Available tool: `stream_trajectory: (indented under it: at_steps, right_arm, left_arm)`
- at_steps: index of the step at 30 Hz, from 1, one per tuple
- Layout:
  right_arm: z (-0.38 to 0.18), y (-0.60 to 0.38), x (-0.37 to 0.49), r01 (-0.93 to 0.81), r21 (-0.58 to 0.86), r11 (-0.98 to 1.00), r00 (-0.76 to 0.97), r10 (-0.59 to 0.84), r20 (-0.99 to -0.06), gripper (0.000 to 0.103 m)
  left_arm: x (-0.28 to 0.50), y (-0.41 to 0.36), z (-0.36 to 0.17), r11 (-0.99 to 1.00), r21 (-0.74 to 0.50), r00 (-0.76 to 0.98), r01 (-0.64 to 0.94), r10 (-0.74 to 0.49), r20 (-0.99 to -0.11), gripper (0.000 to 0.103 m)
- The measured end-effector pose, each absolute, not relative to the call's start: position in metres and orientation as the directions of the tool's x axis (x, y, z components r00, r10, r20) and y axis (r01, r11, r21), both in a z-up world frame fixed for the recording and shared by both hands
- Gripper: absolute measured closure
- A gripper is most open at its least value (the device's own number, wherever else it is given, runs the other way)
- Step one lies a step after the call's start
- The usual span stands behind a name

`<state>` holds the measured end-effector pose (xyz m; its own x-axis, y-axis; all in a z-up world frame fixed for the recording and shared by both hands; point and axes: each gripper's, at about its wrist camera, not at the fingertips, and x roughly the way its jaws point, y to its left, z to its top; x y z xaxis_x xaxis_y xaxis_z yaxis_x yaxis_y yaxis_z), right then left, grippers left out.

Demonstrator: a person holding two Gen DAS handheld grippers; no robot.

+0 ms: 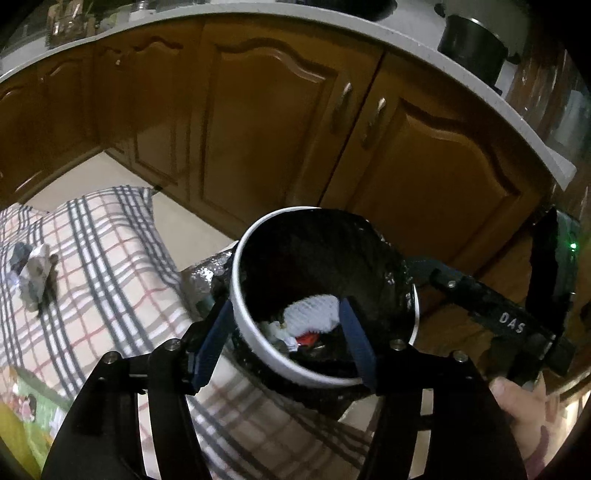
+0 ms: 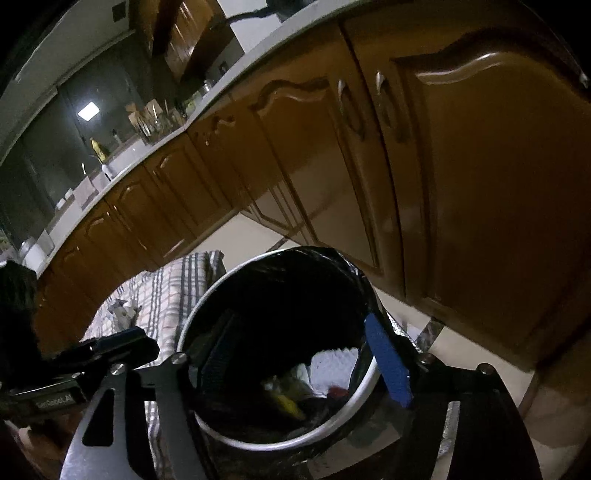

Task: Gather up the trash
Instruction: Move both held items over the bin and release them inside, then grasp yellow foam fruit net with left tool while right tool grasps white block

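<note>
Taking the bin (image 1: pixel 240 266) as my marker, I am going from its left side across to its right. Far to the left of the bin, a crumpled scrap of trash (image 1: pixel 35 275) is lying on the checked cloth (image 1: pixel 110 258), well apart from the rim. The cloth is running right up beside the bin's left wall.

My left tongs (image 1: pixel 284 343) are hanging at the near edge of the bin with their blue pads spread fairly wide: the left pad (image 1: pixel 210 350) is sitting outside the white rim, the right one is reaching inside the mouth. Nothing is lying between them except the rim itself, and I cannot tell whether either pad is touching it.

Inside the bin, against the black liner (image 1: pixel 325 251), a white crumpled paper (image 1: pixel 314 310) is resting on the bottom with a small red scrap (image 1: pixel 308 339) just below it.

From the right wrist view, my right tongs (image 2: pixel 306 365) are also standing wide over the bin (image 2: pixel 365 384), one pad (image 2: pixel 388 362) at the right rim, the other dark and blurred inside the mouth; they are holding nothing. The white paper (image 2: pixel 332 365) and a yellow piece (image 2: pixel 288 404) are lying below them in the bin.

To the right of the bin, my right hand (image 1: pixel 524 413) is gripping the handle. Behind the bin, brown cabinet doors (image 1: pixel 266 122) are standing under the worktop (image 1: pixel 258 9).
</note>
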<state>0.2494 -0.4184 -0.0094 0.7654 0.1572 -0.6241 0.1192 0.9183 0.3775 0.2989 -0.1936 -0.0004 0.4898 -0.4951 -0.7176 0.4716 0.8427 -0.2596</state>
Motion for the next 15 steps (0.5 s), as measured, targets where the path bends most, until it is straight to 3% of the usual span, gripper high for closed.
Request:
stream_trajectory:
  at_steps: [15]
  right_arm:
    - [0.001,-0.385,0.210,0.060,0.444,0.894,0.799,0.224,-0.558,0.022]
  left_arm:
    - [0.252,-0.129,0.002,0.888,-0.261,0.586,0.378,-0.448,-0.675,0.039]
